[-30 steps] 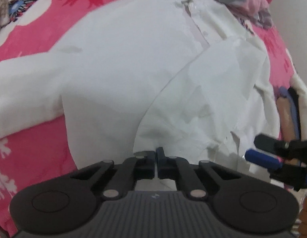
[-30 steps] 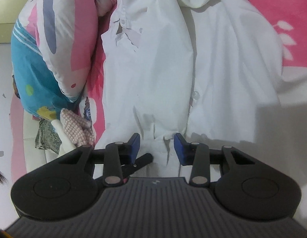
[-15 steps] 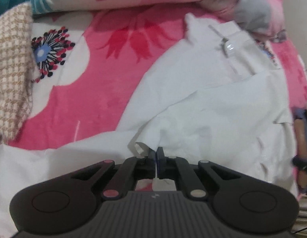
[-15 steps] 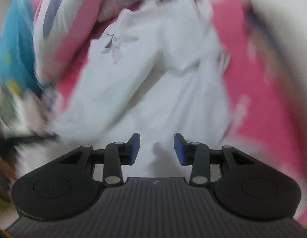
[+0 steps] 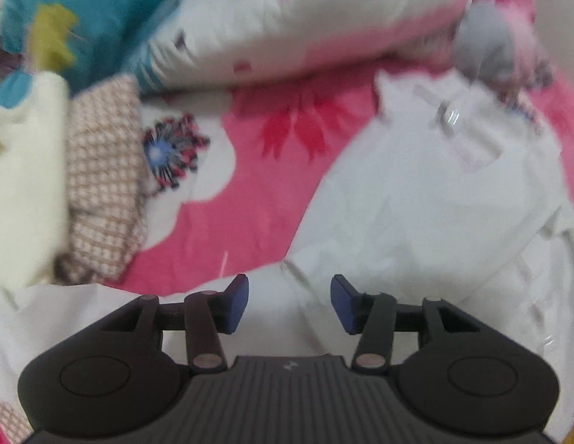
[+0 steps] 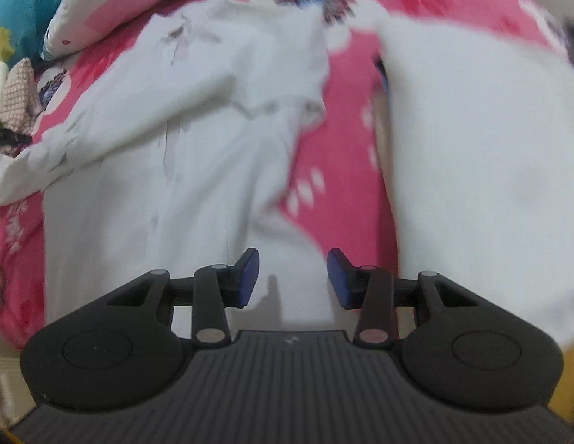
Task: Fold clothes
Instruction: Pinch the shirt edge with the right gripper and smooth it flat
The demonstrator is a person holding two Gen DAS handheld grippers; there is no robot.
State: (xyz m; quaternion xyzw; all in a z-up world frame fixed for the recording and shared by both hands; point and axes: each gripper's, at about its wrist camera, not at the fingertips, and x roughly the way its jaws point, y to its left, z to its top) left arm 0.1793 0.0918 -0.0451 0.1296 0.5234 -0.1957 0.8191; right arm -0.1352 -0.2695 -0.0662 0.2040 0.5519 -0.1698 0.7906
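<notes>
Over the pink flowered bedspread point(image 5: 272, 199), both tongs were opening with nothing pinched: left gripper point(image 5: 289, 303) and right gripper point(image 6: 292, 277) above the crumpled white cotton shirt point(image 6: 198, 140).

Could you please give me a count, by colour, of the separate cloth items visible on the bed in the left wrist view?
White: 1, the shirt
Pink-and-white flowered: 1, the blanket
White and pink: 1, the pillow
Teal: 1, the cushion
Brown checked: 1, the cloth
Cream: 1, the cloth
Total: 6
</notes>
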